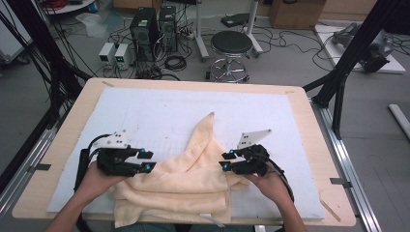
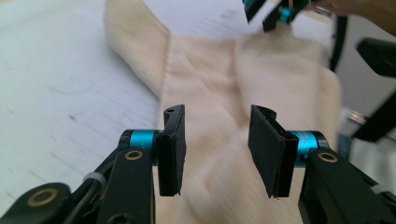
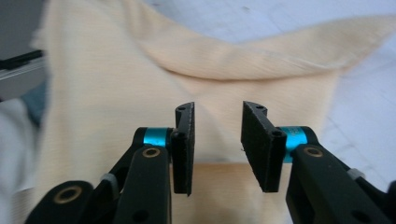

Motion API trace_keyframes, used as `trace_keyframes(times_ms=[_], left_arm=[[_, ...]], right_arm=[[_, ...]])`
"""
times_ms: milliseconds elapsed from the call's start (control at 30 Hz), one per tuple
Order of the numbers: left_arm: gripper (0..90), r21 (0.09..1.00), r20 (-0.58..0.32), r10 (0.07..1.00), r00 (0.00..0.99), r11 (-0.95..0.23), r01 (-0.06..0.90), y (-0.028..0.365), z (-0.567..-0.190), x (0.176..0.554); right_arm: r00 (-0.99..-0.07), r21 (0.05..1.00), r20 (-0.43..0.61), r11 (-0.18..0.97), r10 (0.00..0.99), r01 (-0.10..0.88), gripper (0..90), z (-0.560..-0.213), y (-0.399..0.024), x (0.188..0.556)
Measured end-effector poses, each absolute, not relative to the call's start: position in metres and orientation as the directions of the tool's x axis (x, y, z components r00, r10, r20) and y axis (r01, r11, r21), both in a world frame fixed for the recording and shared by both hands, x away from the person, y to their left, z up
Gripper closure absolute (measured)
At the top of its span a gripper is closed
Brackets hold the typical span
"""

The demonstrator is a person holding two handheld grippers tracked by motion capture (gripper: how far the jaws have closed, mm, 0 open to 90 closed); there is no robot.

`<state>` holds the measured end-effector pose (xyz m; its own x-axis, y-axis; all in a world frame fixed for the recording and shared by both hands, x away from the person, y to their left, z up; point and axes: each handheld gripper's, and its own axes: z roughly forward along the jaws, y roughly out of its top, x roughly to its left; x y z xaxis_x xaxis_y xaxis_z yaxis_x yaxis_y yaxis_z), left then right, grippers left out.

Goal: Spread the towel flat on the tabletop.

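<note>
Towel (image 1: 188, 174) near edge cut off, blurred

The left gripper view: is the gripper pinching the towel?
No. The left gripper's jaws stand apart with a gap between them, and the cream towel lies beyond, not pressed by either pad.

Grey floor, cable clutter; black stool (image 1: 231, 44), two PC towers (image 1: 154, 26) behind wooden desk (image 1: 309, 121), white mat (image 1: 145, 106).

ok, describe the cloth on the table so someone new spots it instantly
Start at the white mat covering the wooden table. At its near edge, between the left gripper and right gripper, lies the cream towel. It is the only soft, folded thing there, one corner pointing away.
</note>
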<state>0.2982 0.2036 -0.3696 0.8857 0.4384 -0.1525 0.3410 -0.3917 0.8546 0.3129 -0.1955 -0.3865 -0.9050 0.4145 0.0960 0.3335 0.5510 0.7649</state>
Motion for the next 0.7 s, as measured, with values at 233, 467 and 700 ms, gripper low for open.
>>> trace_keyframes(times_ms=[233, 467, 700], left_arm=[[58.8, 0.806, -0.152, 0.442, 0.884, -0.462, 0.370, 0.163, -0.390, 0.331], [51.9, 0.674, -0.162, 0.443, 0.882, -0.603, 0.427, 0.116, -0.433, 0.355], [81.6, 0.682, -0.177, 0.426, 0.887, -0.597, 0.422, 0.120, -0.430, 0.352]], right_arm=[[-0.868, 0.724, 0.086, 0.568, 0.490, 0.392, 58.7, -0.408, -0.196, 0.339], [-0.852, 0.673, 0.106, 0.594, 0.513, 0.441, 56.8, -0.423, -0.196, 0.348], [-0.833, 0.643, 0.168, 0.582, 0.527, 0.497, 66.4, -0.434, -0.198, 0.355]])
